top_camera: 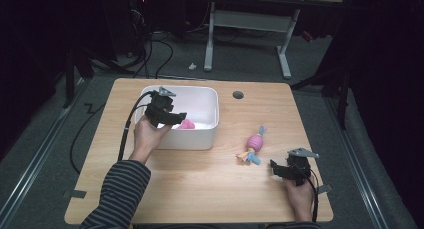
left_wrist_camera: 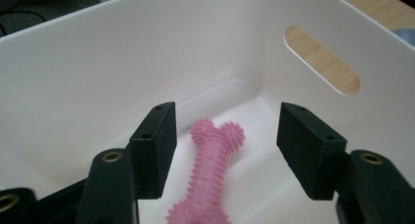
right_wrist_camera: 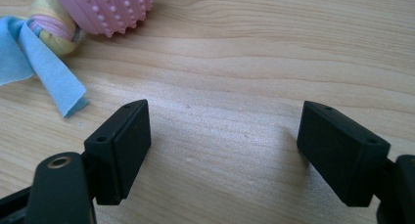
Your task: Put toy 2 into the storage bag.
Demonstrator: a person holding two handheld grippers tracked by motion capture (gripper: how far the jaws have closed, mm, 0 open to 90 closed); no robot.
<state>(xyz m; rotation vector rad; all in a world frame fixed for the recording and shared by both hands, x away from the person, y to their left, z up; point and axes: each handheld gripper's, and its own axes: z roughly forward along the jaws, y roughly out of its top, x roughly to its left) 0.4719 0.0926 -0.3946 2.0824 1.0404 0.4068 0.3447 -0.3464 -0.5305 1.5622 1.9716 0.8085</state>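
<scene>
Striped sleeve (top_camera: pixel 117 194) at the bottom of the high view leads up the left forearm to the left hand (top_camera: pixel 149 134), which holds the left gripper (top_camera: pixel 181 117) over the near rim of the bin (top_camera: pixel 210 105), tilted forward and down into it. At the lower right, the right hand (top_camera: pixel 300 196) rests on the tabletop (top_camera: pixel 200 184) near its right edge, with the right gripper (top_camera: pixel 273 167) lying low and pointing left toward the ball toy (top_camera: pixel 254 144).

White and rectangular, the bin sits on the left half of the tabletop, with a slot handle cut into its end wall. On its floor lies the bone (left_wrist_camera: pixel 209 177), a pink chew toy covered in short soft spikes, with two knobs at its far end. In the left gripper view it lies below and between the two jaws, which stand apart and clear of it on both sides; the left gripper is partly open and holds nothing.

Pink and knobbly, the ball toy lies on the bare wood right of the bin, well apart from it, with blue and yellow cloth strips knotted at each end. In the right gripper view its nearer blue strip (right_wrist_camera: pixel 46 70) trails just beyond the left jaw. The right gripper is wide open over bare wood, with nothing between its jaws.
</scene>
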